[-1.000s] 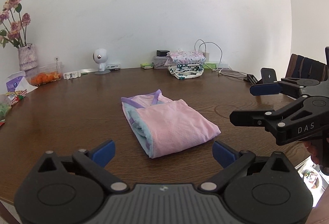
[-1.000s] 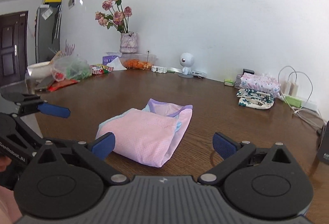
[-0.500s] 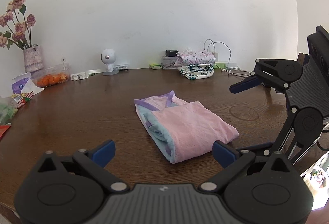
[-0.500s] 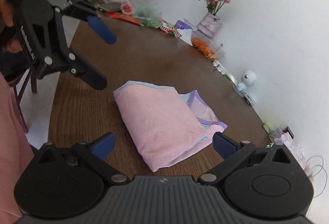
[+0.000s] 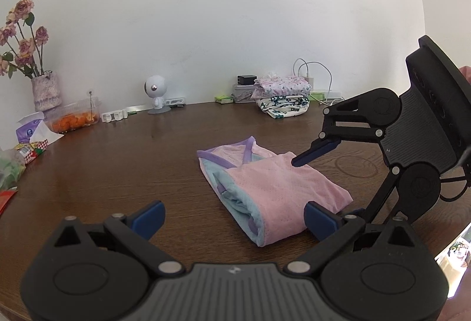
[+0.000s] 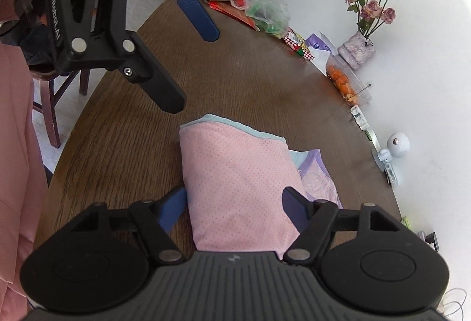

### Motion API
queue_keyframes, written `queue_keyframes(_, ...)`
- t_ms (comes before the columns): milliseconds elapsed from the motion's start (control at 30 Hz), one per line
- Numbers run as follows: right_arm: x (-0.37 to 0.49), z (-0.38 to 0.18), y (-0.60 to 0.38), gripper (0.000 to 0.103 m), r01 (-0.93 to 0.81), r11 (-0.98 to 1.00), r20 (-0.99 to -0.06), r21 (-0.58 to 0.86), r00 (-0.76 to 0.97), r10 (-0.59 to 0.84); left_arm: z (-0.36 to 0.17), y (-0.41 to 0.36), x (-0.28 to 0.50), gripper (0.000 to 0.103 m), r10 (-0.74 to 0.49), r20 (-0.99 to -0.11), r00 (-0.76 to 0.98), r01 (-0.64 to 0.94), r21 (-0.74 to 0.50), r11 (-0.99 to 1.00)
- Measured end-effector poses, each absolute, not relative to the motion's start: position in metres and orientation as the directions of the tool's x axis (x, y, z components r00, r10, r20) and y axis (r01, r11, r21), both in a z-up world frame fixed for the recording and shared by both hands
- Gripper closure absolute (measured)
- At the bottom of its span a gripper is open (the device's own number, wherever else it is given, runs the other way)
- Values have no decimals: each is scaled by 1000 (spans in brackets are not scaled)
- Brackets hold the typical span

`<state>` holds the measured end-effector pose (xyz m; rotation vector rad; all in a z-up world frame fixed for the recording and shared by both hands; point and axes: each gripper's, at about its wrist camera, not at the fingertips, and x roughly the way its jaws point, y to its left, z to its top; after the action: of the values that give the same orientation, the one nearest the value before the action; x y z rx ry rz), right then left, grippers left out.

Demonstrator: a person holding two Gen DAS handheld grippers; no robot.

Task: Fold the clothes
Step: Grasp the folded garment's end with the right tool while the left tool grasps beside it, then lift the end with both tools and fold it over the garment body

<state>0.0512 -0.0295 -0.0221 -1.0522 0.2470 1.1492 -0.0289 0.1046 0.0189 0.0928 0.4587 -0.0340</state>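
On the far left of the brown table [image 5: 117, 162], seen from my left gripper, a vase of dried roses [image 5: 45, 91] stands against the wall, with a clear tub of orange fruit [image 5: 75, 119] just beside it. Further right along the wall sits a small white round-headed gadget [image 5: 155, 94], then a stack of folded patterned clothes [image 5: 282, 97].

My left gripper [image 5: 234, 216] hangs low over the near edge, its blue pads wide apart and clamped on nothing.

The folded pink garment [image 5: 273, 188], with lilac trim and a pale blue lining, lies flat near the middle of the table, just beyond my left gripper and a little right of it.

My right gripper [image 6: 234, 203] comes in from the right, rolled on its side, jaws closing around the garment's near end. The cloth lies between the pads, but they do not yet press on it.
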Motion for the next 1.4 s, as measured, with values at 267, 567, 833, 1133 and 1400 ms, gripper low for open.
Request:
queue_keyframes(267,59,-20,-24,57,-852,-52,-694,-520,387,607,10,98,-21,2,-28,-479,877,143,206,968)
queue_keyframes(567,79,-7,-16,81,-937,16,-770,-349,296,565,-3,78,-4,7,-102,-525,845,363,422,831)
queue_keyframes(833,116,9,-16,87,-984,125,-806,-125,174,565,-14,67,22,17,-136,-536,833,499,624,602)
queue_keyframes(1133,138,17,-20,87,-989,143,-803,-26,106,586,-30,62,44,50,-168,-571,803,595,763,252)
queue_keyframes(1400,125,14,-40,72,-984,167,-750,-58,153,643,-28,65,51,87,-222,-646,730,683,697,219)
